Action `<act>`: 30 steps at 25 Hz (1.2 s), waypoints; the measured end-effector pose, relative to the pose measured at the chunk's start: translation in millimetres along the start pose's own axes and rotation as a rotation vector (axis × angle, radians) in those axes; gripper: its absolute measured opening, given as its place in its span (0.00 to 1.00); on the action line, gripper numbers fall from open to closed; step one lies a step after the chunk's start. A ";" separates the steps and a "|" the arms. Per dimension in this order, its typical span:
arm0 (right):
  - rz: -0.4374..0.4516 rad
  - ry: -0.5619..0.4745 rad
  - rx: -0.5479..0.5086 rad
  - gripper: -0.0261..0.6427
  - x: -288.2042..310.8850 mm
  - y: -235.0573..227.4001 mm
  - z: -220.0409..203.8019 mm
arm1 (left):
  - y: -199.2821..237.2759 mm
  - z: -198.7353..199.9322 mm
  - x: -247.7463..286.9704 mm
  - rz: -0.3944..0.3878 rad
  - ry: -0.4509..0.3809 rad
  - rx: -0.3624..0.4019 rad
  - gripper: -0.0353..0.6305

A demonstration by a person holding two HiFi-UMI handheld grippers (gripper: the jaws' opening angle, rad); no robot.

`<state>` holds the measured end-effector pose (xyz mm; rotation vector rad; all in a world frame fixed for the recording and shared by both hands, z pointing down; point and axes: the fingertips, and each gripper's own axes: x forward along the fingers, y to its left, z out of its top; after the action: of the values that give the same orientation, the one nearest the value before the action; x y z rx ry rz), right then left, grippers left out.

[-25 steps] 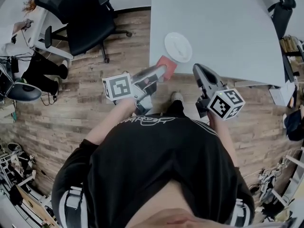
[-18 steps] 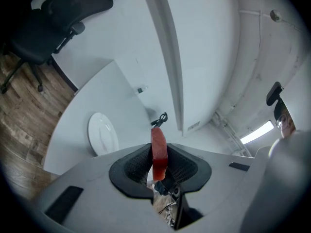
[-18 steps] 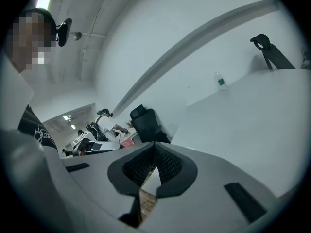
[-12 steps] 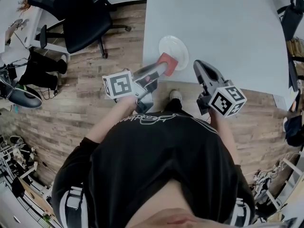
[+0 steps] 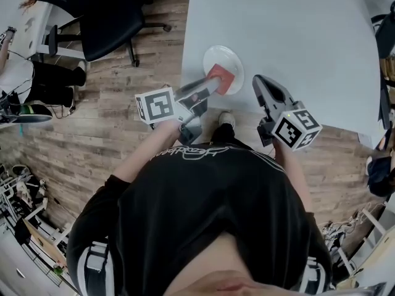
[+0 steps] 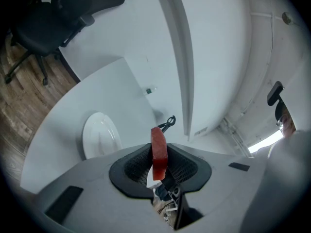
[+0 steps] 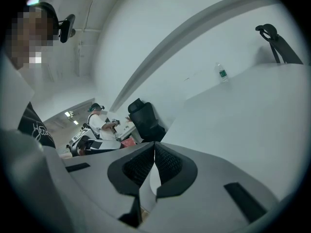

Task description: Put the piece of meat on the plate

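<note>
Left gripper: my left gripper (image 5: 210,88) was clamped shut on the piece of meat (image 6: 158,152), one jaw pressed to each flat face.
Piece of meat: a red slab, it stood on edge between my left jaws, with its upper end sticking out past the tips. In the head view it hung at the tip of that gripper, over the near part of the plate (image 5: 233,59), and I could not tell whether it touched.
Plate: white and empty, it sat on the table (image 5: 296,29) just ahead of my left jaws and a little to their left in the left gripper view.
Handling: I judged the meat light and fairly stiff, since it kept its shape with no droop past the jaws. Its faces looked smooth, so I thought it might slip. The flat faces near the middle seemed the best place to hold it.
Right gripper: my right gripper (image 7: 154,160) had its jaws together with nothing between them. It hung to the right of the left gripper, by the table's near edge and apart from the plate.
</note>
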<state>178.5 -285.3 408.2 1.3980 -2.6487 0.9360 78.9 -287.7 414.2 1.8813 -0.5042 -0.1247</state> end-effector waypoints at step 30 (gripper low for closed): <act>0.088 0.160 0.058 0.05 40.9 -64.6 -24.3 | 88.9 -6.5 45.3 0.228 -0.006 -0.044 0.20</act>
<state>196.1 -331.2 471.7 1.1697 -2.6029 1.0914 96.9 -325.0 505.2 1.7678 -0.7099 0.0096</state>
